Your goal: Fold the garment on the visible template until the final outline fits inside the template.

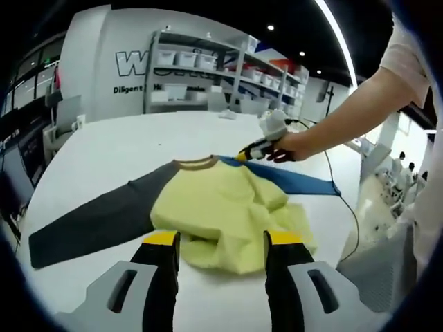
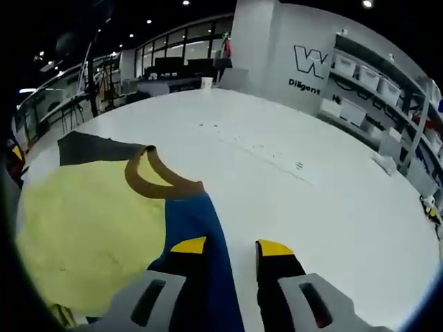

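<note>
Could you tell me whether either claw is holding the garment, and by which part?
Right claw straddles the garment's blue sleeve, grip unclear; left claw is open, holding nothing.

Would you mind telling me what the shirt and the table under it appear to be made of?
The shirt looks like soft knit fabric, probably cotton jersey: matte, with loose rumples in the yellow body and limp, flat sleeves. Its brown collar looks like a ribbed knit band, though the ribbing is too small to confirm. The table seems a hard, smooth white surface, perhaps laminate, with a faint sheen.
</note>
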Action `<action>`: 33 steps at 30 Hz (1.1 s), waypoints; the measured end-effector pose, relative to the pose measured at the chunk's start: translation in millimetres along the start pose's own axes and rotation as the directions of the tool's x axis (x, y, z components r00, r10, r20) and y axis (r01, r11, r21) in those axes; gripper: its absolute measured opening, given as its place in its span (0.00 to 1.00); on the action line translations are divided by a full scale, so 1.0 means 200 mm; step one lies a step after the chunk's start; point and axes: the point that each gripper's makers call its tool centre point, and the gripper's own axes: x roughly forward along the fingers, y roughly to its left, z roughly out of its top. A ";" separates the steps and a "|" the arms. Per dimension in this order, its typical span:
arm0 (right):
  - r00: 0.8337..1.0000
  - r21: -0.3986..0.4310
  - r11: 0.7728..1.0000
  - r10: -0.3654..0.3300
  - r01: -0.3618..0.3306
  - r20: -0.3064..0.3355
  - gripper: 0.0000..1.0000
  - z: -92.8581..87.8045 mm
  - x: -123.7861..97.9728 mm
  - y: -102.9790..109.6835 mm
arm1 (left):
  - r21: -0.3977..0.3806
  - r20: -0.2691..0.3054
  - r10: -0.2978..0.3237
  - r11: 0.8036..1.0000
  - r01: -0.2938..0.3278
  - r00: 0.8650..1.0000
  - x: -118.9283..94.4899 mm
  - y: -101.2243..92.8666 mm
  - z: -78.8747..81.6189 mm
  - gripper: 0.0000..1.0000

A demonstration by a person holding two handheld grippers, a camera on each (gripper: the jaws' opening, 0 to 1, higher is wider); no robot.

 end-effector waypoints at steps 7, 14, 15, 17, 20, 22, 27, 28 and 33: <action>0.995 -0.065 0.995 0.084 -0.080 0.061 0.22 0.16 0.06 0.23 | -0.005 0.004 -0.003 1.000 0.003 1.000 0.01 0.00 0.00 0.45; 0.994 -0.084 0.991 0.108 -0.106 0.014 0.19 0.10 0.13 0.30 | -0.004 0.006 -0.005 1.000 0.005 1.000 0.01 0.02 0.01 0.45; 0.994 -0.086 0.991 0.106 -0.106 -0.006 0.19 0.08 0.13 0.30 | -0.006 0.006 -0.004 1.000 0.004 1.000 0.01 0.02 0.01 0.45; 0.996 -0.060 0.994 0.092 -0.092 0.000 0.18 0.06 0.11 0.28 | -0.011 0.007 0.002 1.000 -0.002 1.000 0.01 0.04 0.00 0.45; 0.995 -0.029 0.995 0.097 -0.096 0.032 0.24 0.10 0.07 0.31 | -0.018 0.001 0.007 1.000 -0.007 1.000 0.01 0.05 -0.02 0.45; 0.996 0.000 0.996 0.089 -0.089 0.017 0.28 0.06 0.14 0.21 | -0.024 -0.008 0.006 1.000 -0.006 1.000 0.01 0.05 -0.04 0.45; 0.996 -0.054 0.995 0.088 -0.087 0.022 0.24 0.09 0.03 0.20 | -0.029 -0.029 0.000 1.000 -0.001 1.000 0.04 0.06 -0.09 0.45; 0.995 -0.052 0.995 0.092 -0.090 0.039 0.25 0.10 0.01 0.21 | -0.027 -0.035 -0.002 1.000 0.001 0.999 0.05 0.06 -0.10 0.45; 0.993 -0.084 0.992 0.096 -0.090 0.070 0.27 0.09 -0.18 0.33 | -0.006 -0.073 -0.030 1.000 0.029 0.997 0.10 0.07 -0.17 0.45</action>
